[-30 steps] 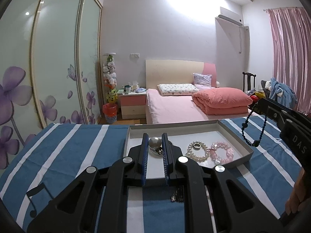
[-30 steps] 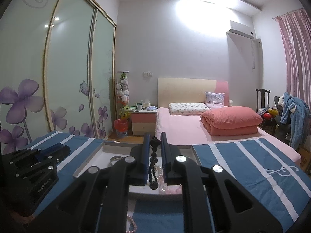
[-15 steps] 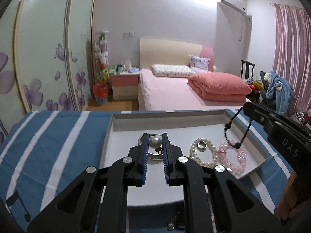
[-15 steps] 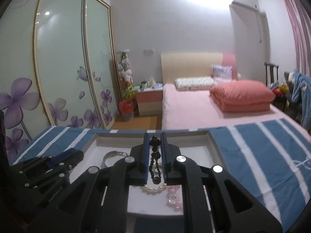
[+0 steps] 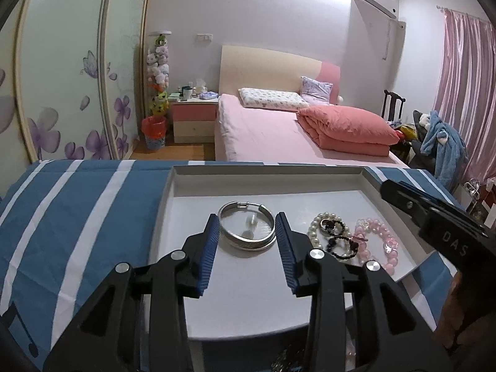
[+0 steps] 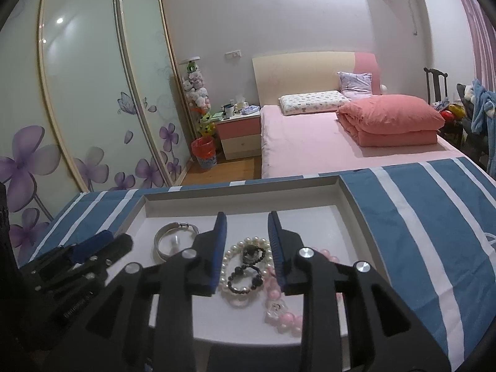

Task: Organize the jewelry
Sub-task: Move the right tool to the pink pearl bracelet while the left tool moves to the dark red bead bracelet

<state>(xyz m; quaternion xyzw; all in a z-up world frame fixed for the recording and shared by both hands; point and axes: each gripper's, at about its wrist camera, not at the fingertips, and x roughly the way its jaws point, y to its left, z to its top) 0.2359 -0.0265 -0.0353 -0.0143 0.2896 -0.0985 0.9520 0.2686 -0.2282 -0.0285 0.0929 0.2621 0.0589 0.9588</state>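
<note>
A string of dark round beads (image 6: 248, 268) is seen lying coiled in a loose figure-eight on top of a white pearl bracelet (image 6: 240, 263), inside a shallow white cardboard tray (image 6: 241, 186). Just to its right, touching the pearls, a bracelet of pink translucent beads (image 6: 283, 313) is laid. To the left, apart from that cluster, a polished silver bangle (image 5: 247, 229) rests flat on the tray floor, with a small pale item, too blurred to identify, inside its ring.

The right gripper (image 6: 247, 226) is held with its blue-padded jaws spread wide above the dark beads and pearls; nothing is clamped between them. The left gripper (image 5: 247, 228) is likewise spread apart and empty, its pads standing on either side of the silver bangle.

The tray is set on a blue cloth with white stripes (image 5: 77, 217). Beyond it, a pink bed (image 5: 279, 130) with a folded coral quilt (image 5: 347, 127) is visible.
</note>
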